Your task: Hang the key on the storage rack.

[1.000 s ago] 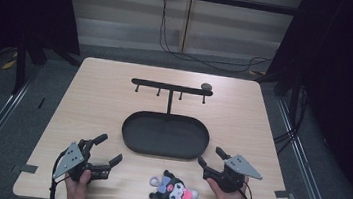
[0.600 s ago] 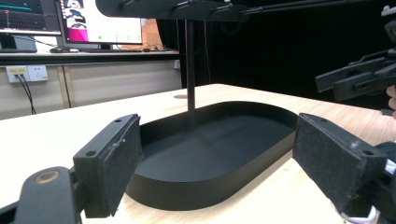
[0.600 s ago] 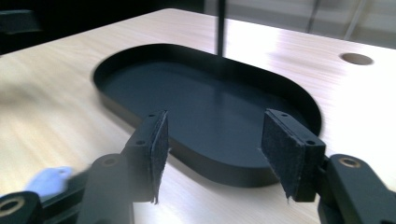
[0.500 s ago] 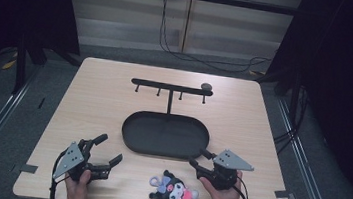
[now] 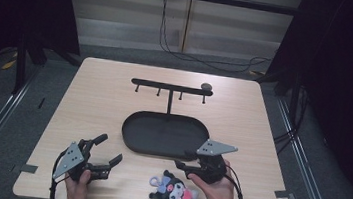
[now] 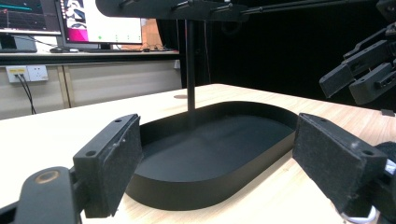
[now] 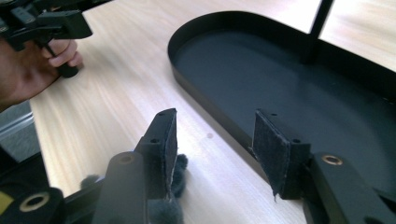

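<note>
A: Where does the plush toy point(image 5: 173, 189) lie?

B: On the counter point(image 5: 99, 100), close to the near edge, between the two hands. It lies flat. Its long axis runs roughly left to right in the high view, slightly slanted. The dark head with the lilac loop is at the left end, toward the left gripper point(image 5: 105, 154). The pink and pale parts are at the right end, beside the right hand point(image 5: 216, 197).

A: The right gripper point(image 5: 181, 161)?

B: It hangs just above and behind the toy, tips pointing left along the near rim of the black oval tray point(image 5: 133, 127). The jaws have just been closing and now stand half spread. In the right gripper view nothing sits between the pads point(image 7: 169, 140). Dark plush fuzz point(image 7: 175, 179) shows below and beside the left jaw. Whether it touches cannot be told.

A: And the left one?

B: It is held at the near left of the counter, jaws spread wide and empty. The left gripper view looks along them toward the tray, with the stand's post point(image 6: 190, 60) rising at the tray's far side.

A: The stand itself?

B: A T-shaped rack point(image 5: 171, 86) rises at the tray's far rim. Its crossbar runs left to right with small pegs hanging beneath. A small dark knob point(image 5: 206, 87) sits at its right end.
</note>
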